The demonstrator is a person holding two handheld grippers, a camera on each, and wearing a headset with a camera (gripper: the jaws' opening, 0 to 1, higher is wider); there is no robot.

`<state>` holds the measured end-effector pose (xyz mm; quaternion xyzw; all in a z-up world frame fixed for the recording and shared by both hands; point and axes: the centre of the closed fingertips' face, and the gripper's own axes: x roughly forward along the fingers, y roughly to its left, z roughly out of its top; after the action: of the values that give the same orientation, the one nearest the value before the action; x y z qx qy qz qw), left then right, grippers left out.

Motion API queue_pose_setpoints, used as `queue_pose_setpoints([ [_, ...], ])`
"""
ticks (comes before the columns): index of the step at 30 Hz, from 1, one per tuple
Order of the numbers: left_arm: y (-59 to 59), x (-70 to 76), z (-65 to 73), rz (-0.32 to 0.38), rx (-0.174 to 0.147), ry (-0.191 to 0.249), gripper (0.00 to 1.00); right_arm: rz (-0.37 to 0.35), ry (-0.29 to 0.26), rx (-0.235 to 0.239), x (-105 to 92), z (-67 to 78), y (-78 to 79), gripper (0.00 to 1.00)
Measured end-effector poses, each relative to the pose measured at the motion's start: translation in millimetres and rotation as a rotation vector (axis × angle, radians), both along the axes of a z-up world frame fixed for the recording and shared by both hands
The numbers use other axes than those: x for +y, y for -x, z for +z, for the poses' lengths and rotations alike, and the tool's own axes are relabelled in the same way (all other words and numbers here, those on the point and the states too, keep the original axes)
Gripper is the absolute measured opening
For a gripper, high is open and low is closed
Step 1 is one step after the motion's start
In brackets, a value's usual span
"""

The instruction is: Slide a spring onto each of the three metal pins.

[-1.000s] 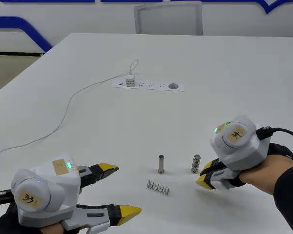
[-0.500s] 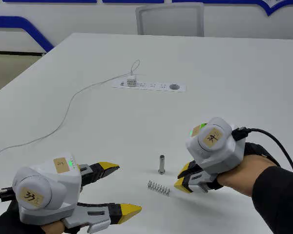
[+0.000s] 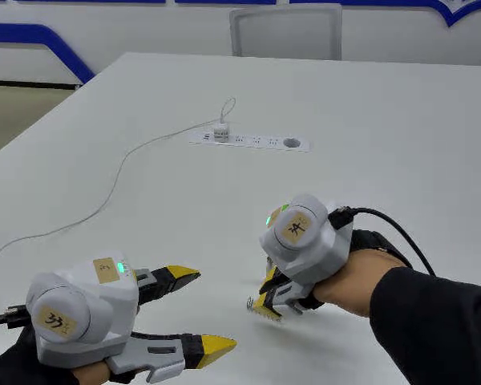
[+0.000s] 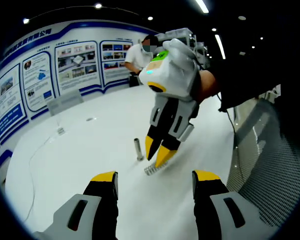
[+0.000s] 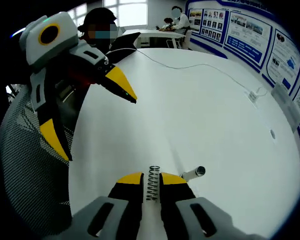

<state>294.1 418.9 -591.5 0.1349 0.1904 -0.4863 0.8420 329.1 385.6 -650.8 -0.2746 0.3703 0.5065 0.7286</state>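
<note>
Shifted right gripper (image 3: 265, 304) left onto the loose spring (image 5: 152, 184), jaws pinching it, likely for the pin (image 5: 193, 173) at two o'clock. Held left gripper (image 3: 207, 310) wide open, empty, clear.

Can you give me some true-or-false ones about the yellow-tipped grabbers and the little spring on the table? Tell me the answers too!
1. The right gripper has the coiled metal spring between its jaws. True.
2. The left gripper is shut tight. False: its jaws stand wide open and hold nothing.
3. The short metal pin stands upright on the white table. True.
4. The spring sits on the pin. False: the pin is bare, and the spring is beside it in the jaws.
5. The white power strip touches the pin. False: it lies far across the table.
</note>
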Motion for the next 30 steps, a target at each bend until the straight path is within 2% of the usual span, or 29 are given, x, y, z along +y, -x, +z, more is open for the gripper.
queue_pose_setpoints([
  [14,-0.4,0.1,-0.1,0.002,0.001,0.001,0.62,-0.007,0.050,0.023,5.7,-16.6,-10.2,0.15],
  [26,-0.8,0.6,0.3,0.006,0.002,0.005,0.62,0.004,0.081,0.048,6.6,-25.5,-8.0,0.14],
  [30,-0.9,1.0,0.7,0.008,0.002,0.007,0.62,0.005,0.076,0.056,7.5,-25.4,-6.3,0.12],
])
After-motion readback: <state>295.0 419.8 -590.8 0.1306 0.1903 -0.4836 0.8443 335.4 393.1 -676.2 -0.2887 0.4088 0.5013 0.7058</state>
